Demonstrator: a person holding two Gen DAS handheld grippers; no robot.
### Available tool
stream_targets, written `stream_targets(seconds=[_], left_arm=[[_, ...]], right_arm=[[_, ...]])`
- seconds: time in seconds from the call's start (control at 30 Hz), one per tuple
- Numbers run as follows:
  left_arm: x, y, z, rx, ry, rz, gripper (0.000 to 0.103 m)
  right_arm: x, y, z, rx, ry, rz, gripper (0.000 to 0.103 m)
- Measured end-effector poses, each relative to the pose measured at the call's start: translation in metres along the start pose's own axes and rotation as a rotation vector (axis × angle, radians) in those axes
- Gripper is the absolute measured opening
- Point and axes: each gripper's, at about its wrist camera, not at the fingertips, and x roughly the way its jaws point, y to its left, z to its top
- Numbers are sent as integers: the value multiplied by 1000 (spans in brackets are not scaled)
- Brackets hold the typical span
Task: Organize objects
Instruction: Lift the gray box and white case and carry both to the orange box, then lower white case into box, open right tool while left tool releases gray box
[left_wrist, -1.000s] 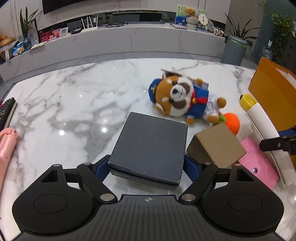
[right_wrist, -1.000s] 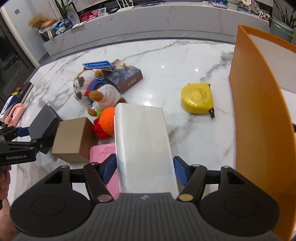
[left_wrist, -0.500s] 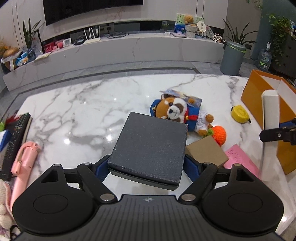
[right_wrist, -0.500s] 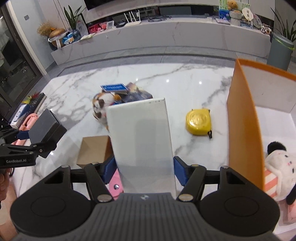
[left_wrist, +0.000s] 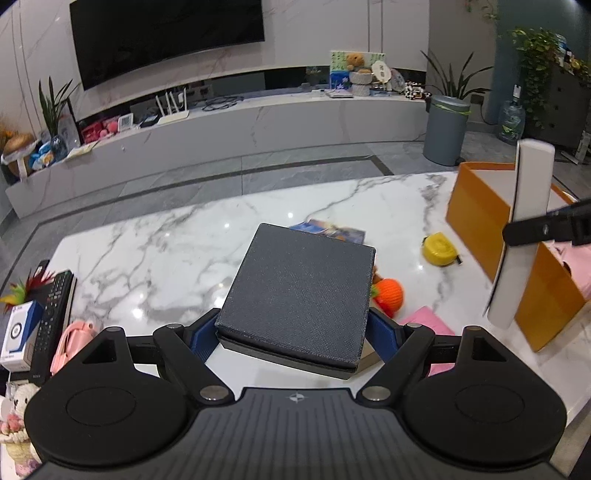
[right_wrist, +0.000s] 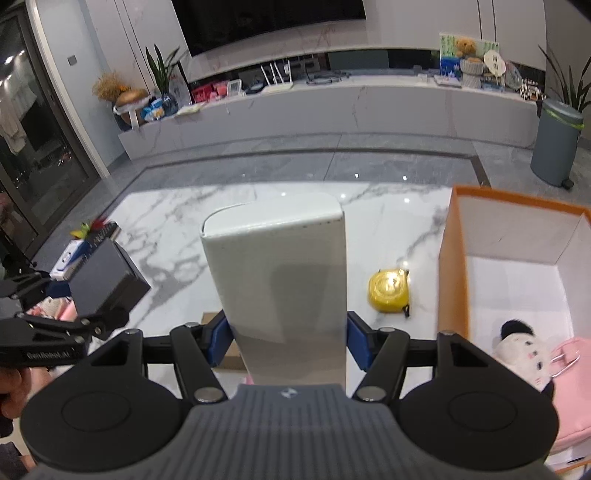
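White box (right_wrist: 284, 280) clamped in right claw (right_wrist: 288, 336) should be carried right, cleared over orange bin (right_wrist: 452, 266) wall, then lowered; dark box (left_wrist: 299, 295) kept gripped in left claw (left_wrist: 295, 332).

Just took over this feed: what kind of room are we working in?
Most likely a home living room: a big wall-mounted TV above a long marble media console, houseplants, and a marble table scattered with toys.

tape measure (right_wrist: 388, 291) on table (right_wrist: 177, 214), left of box (right_wrist: 452, 258)
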Motion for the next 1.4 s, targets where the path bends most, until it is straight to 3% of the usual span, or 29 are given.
stream_targets(seconds=[0.4, 0.83, 1.1, 1.4], left_arm=[[-10, -64, 30, 66, -48, -57, 94], [14, -158, 66, 156, -89, -174, 95], [41, -208, 75, 227, -84, -233, 94], [75, -252, 78, 299, -42, -253, 94]], right_arm=[[-77, -29, 20, -1, -113, -30, 65], [-128, -112, 24, 43, -159, -126, 65], [-128, -163, 16, 87, -142, -186, 65], [-97, -201, 2, 117, -72, -230, 65]])
